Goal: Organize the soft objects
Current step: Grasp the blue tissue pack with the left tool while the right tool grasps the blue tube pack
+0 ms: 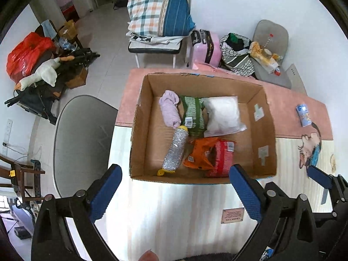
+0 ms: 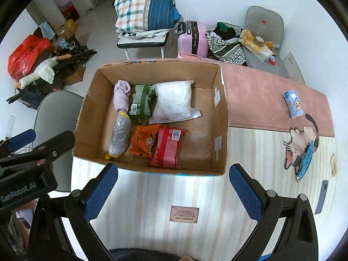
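White walls and a pale tiled floor are being shown behind a table that is being covered by a striped mat with a pink band and a cat picture. An open cardboard box is being carried by the table. Six soft things are being held inside it: a lilac rolled cloth at the far left, a green packet just beside it, and a white pillow pack touching the green packet. Nearer the camera, a silver sparkly roll with yellow ends is being laid lengthwise, with an orange packet and a red packet beside it, the red one overlapping the orange. A small blue tissue pack is being left on the pink band, well apart from the box.

The left gripper is being held above the near edge of the box, its blue-padded jaws spread wide and nothing being gripped. The right gripper is being held likewise over the mat just before the box, jaws wide apart and empty. A quilt bundle is being kept on a bench behind, and a pink suitcase beside it.
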A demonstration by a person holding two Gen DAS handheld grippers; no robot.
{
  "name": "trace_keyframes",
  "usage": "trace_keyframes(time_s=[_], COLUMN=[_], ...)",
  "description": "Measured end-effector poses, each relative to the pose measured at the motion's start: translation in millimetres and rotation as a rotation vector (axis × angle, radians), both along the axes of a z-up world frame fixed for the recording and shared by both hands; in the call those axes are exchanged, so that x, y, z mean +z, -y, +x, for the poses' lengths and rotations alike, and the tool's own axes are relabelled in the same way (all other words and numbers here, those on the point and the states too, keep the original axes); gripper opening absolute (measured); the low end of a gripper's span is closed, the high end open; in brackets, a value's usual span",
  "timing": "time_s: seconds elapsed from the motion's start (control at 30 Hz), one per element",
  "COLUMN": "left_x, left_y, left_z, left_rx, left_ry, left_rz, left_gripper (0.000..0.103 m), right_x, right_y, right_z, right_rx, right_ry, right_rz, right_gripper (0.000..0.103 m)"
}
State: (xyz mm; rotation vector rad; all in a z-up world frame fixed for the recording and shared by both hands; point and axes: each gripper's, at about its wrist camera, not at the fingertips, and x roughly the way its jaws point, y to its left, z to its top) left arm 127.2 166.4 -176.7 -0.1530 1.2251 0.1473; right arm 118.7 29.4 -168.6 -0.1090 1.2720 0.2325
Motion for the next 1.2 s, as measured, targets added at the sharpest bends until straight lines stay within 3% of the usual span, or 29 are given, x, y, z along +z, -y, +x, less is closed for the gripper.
trace_keyframes(time_s=[0.33, 0.6, 0.7, 0.83, 1.0, 1.2], left_x=[16, 16, 13, 2, -29, -80], left_y=[13, 54, 90, 148, 231, 340], left_z=[-9, 9, 27, 62, 122, 197], left_rx=[0.008, -0.047, -0.105, -0.187, -0.3, -0.415], left_ry=[0.035, 0.035, 0.034, 0.003, -0.115, -0.269], left_rz=[0.079, 0.152, 0.166, 0.104, -0.007, -0.121], left_gripper=[0.102, 0.102, 0.102, 0.102, 0.102, 0.101], right_x=[21, 4, -7, -18, -40, -95], right_y=[14, 66, 110, 182, 285, 409], right_z=[-12, 0, 10, 23, 45, 82], right_rx=[0.022, -0.07, -0.158, -0.296, -0.487, -0.7], right_ry=[0.023, -0.018, -0.041, -0.052, -0.071, -0.149], right_rz=[0.061, 0.173, 0.177, 0.152, 0.106, 0.079], right_gripper=[0.103, 0.103, 0.103, 0.103, 0.103, 0.103])
